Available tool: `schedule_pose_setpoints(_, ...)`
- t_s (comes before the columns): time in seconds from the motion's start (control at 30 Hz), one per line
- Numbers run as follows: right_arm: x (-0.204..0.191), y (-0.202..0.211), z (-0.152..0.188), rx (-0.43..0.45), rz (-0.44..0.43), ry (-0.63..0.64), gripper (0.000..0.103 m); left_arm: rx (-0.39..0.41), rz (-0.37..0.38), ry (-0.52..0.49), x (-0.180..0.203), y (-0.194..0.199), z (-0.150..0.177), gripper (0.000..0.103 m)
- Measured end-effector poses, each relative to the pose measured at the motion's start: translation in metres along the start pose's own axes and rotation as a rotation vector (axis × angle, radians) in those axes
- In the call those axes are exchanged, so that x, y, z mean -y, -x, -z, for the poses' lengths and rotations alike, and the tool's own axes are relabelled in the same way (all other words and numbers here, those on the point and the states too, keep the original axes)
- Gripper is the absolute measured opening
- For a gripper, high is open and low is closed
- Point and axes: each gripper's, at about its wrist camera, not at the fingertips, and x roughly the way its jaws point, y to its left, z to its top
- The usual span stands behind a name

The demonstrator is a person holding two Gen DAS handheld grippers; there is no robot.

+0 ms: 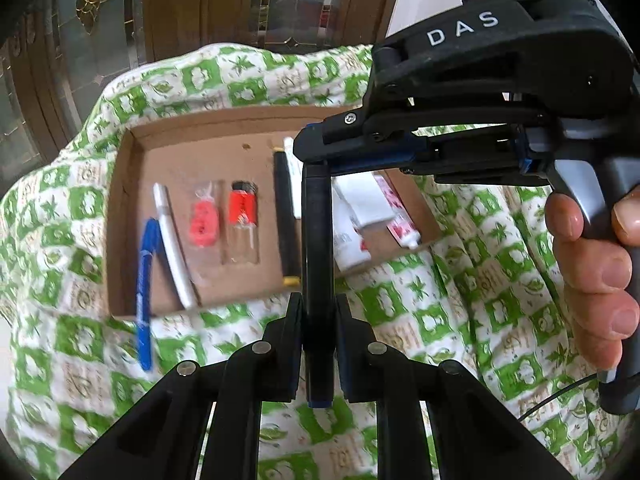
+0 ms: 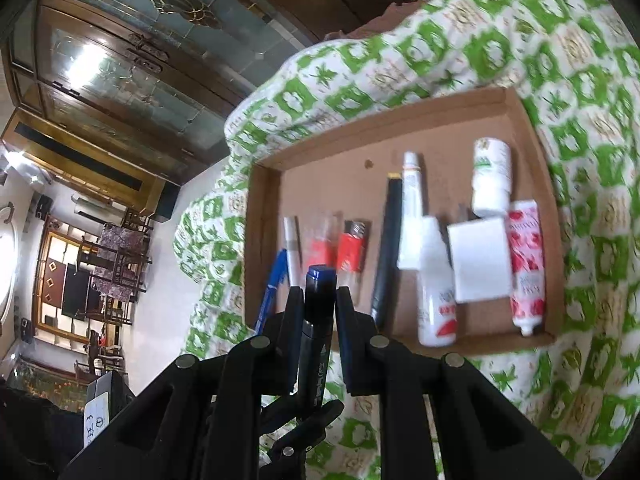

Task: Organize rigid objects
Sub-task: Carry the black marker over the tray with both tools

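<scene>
The black marker (image 2: 317,320) is clamped at both ends: by the left gripper (image 1: 318,344) and the right gripper (image 2: 317,312), jaws closed on it. The cardboard tray (image 2: 264,208) lies ahead and below; the marker's long axis runs parallel to the items laid there, both hands equally near.

Bare room is seen in the upper left of the cardboard tray (image 2: 384,120). The lower half is filled by a row of pens, tubes and bottles; the black marker (image 2: 318,320) blocks the middle.
</scene>
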Motion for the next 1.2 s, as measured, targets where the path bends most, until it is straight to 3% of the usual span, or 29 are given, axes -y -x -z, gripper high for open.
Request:
schedule_pose_setpoints(0.33,-0.013,-0.016,-0.027,0.028,-0.012,0.071,0.016,0.01,-0.03,0.006,-0.021,-0.014,-0.024,0.014)
schedule_pose_setpoints(0.67,0.015,-0.041,-0.051,0.03,0.024,0.08,0.016,-0.024,-0.02,0.02,-0.028,-0.063,-0.038,0.014)
schedule_pose_setpoints(1.2,0.035,-0.08,-0.063,0.033,0.045,0.053,0.016,-0.049,-0.019,0.066,-0.043,-0.1,-0.04,0.014)
